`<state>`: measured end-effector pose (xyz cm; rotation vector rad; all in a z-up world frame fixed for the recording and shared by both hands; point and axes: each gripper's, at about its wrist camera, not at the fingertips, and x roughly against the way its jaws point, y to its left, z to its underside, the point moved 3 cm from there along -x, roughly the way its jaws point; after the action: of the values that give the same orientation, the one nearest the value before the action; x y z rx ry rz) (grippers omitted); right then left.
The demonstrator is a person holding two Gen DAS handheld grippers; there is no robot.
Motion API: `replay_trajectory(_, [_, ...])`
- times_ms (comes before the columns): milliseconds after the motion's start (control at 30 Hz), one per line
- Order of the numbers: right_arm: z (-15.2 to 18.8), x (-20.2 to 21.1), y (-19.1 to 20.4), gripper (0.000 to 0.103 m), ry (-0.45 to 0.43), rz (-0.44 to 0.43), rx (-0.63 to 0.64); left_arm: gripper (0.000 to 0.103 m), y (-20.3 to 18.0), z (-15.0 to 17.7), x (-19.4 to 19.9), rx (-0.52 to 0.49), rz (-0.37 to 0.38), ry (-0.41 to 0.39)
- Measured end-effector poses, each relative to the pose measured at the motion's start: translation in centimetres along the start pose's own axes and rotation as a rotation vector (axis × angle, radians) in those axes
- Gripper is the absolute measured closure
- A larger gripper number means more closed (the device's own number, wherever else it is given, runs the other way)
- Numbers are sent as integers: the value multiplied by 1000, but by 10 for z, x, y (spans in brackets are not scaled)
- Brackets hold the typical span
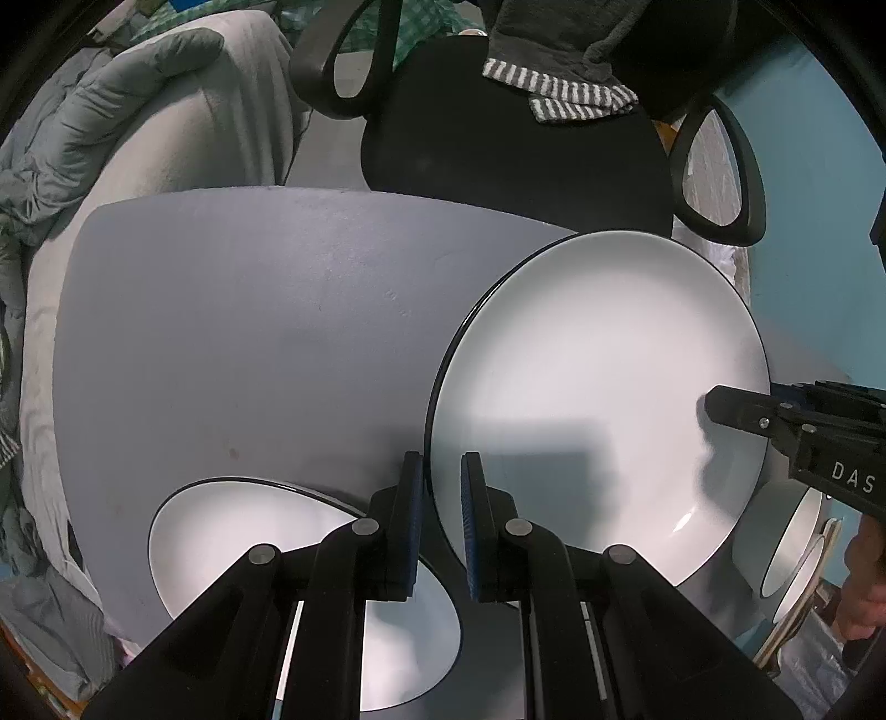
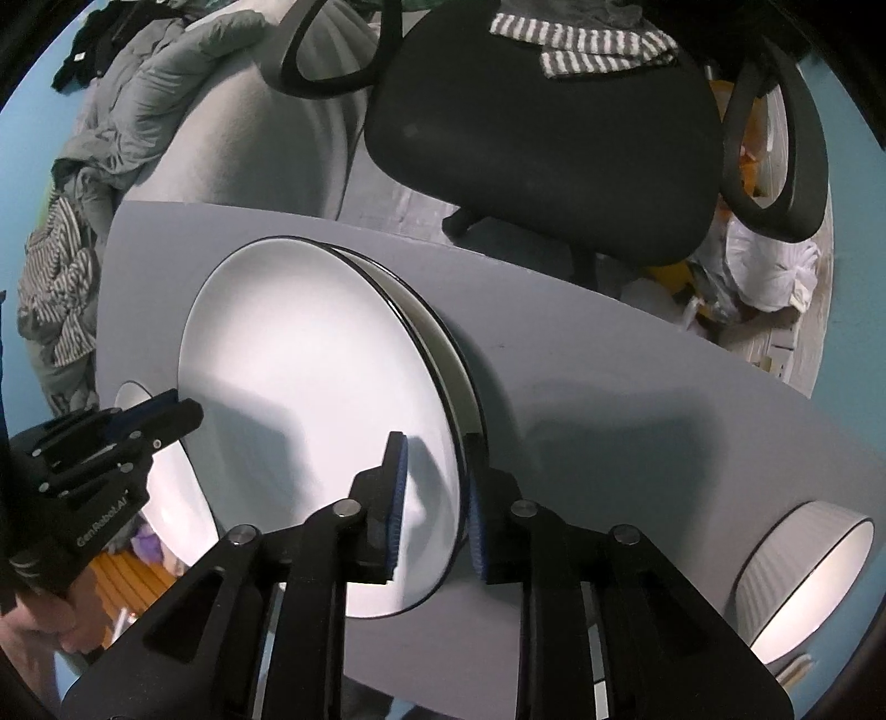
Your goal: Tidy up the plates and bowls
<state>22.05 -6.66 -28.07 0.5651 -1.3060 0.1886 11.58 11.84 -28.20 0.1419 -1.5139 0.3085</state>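
Note:
A large white plate with a black rim (image 1: 598, 387) (image 2: 315, 399) is held tilted above the grey table (image 1: 249, 332). My left gripper (image 1: 443, 498) is shut on its near-left rim. My right gripper (image 2: 434, 498) is shut on its opposite rim, and shows in the left wrist view (image 1: 714, 407). A second plate (image 2: 443, 354) lies right under the held one. A smaller white plate (image 1: 232, 531) lies on the table below my left gripper. A white ribbed bowl (image 2: 803, 576) (image 1: 792, 548) stands at the table's right edge.
A black office chair (image 2: 542, 144) with a striped towel (image 2: 581, 50) stands behind the table. Grey bedding (image 1: 138, 111) lies to the back left. A white bag (image 2: 769, 266) sits on the floor at the right.

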Motion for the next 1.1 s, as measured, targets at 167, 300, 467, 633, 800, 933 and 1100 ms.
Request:
replay_trajectory(167, [0, -2, 6, 70, 18, 22, 1, 89, 2, 2, -1, 12, -22, 2])
replay_trajectory(300, [0, -3, 10, 63, 32, 47, 7, 87, 2, 2, -5, 30, -21, 9])
replay_trajectory(467, [-1, -6, 16, 55, 48, 90, 17, 84, 1, 6, -3, 39, -12, -1])
replay_trajectory(633, [-2, -5, 21, 55, 51, 151, 22, 84, 1, 11, 1, 33, -15, -15])
replay_trajectory(800, [0, -6, 26, 54, 36, 271, 94, 83, 0, 16, 2, 25, -19, -24])
replay_trajectory(933, [0, -5, 29, 53, 17, 304, 126, 83, -3, 17, 5, 8, -38, -39])
replay_trajectory(1100, [5, -2, 32, 51, -31, 333, 156, 81, 1, 21, 11, 4, -62, -77])
